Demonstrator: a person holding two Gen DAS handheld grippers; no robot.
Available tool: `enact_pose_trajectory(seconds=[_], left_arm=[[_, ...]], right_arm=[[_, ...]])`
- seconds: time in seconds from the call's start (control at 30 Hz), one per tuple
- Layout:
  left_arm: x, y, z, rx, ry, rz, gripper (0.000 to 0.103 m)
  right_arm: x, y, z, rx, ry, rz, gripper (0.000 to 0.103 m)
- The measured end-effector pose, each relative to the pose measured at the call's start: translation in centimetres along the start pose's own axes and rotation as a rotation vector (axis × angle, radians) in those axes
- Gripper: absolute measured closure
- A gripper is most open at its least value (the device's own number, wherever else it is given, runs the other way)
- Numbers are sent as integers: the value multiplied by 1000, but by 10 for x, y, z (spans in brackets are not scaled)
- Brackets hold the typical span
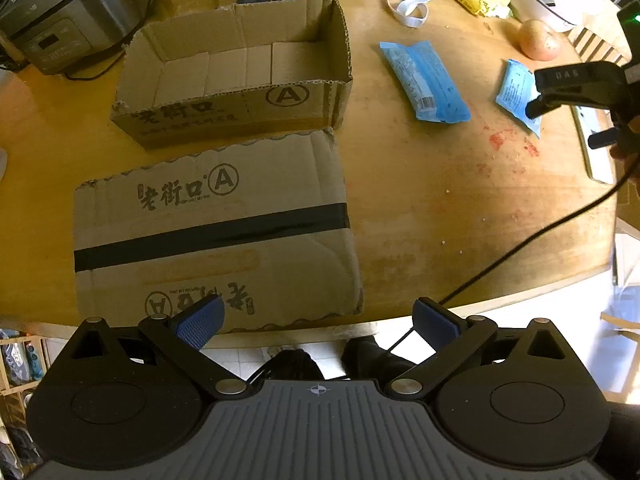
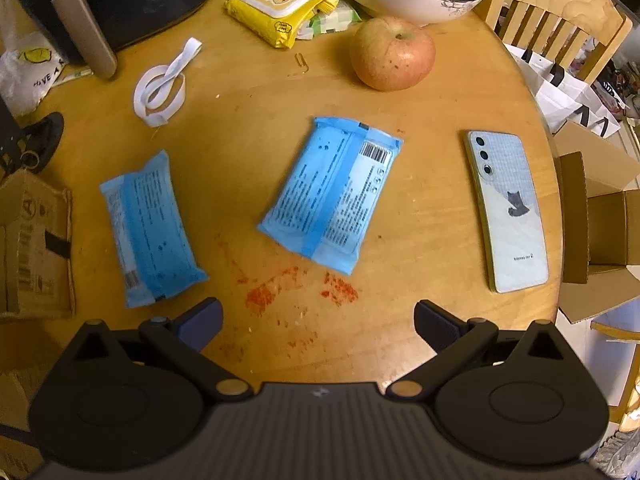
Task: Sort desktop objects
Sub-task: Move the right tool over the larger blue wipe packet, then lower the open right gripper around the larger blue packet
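Right tongs (image 2: 318, 320) sit nearest the lens, fingers spread wide, nothing between them, hovering over the red smears (image 2: 296, 292) on the bench (image 2: 440, 92). Left tongs (image 1: 318, 322) are just as wide apart and empty, hanging at the bench's near edge over the flattened carton lid (image 1: 212, 232).

Key relation: the blue packet (image 2: 330, 194) lies straight ahead of the right tongs, slightly up-centre, not touching them. Its long axis runs diagonally, near-left corner to far-right corner with the barcode at the far end. The gap between the fingers looks wider than the packet's short side, so my guess is a small wrist twist to square the fingers across that short side, then drop.

The second blue packet (image 2: 150, 228) sits ahead-left of the right tongs, long axis nearly pointing away from them, well apart from the first. From the left tongs, both packets are far off to the right; the right arm is clearly nearer to each.

Open carton (image 1: 236, 76) lies ahead of the left tongs, beyond the lid, and looks empty. That's probably the drop target, though I can't confirm it.

Phone (image 2: 508, 212) is ahead-right of the right tongs, apple (image 2: 392, 54) farther ahead. Neither blocks the approach.
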State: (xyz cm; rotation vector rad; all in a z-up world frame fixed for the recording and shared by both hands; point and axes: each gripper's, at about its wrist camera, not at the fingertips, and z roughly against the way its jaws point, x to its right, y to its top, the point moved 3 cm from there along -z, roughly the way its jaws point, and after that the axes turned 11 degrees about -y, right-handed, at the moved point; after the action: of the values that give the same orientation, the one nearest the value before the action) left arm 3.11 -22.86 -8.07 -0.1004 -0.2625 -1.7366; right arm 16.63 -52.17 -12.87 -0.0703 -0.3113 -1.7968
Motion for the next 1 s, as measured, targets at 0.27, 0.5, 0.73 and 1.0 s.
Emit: enact_pose_trajectory(seconds=[0.27, 0.5, 0.73, 1.0], left_arm=[[-2, 1, -1, -8, 2, 6, 0], [-2, 1, -1, -12, 2, 4, 0], [-6, 1, -2, -13, 5, 15, 0], [-8, 1, -2, -16, 6, 14, 0]], right_arm=[[-6, 13, -6, -4, -3, -20, 0], [-9, 27, -10, -4, -13, -47, 0], [-8, 34, -18, -23, -24, -89, 0], [-9, 35, -24, -50, -17, -152, 0]])
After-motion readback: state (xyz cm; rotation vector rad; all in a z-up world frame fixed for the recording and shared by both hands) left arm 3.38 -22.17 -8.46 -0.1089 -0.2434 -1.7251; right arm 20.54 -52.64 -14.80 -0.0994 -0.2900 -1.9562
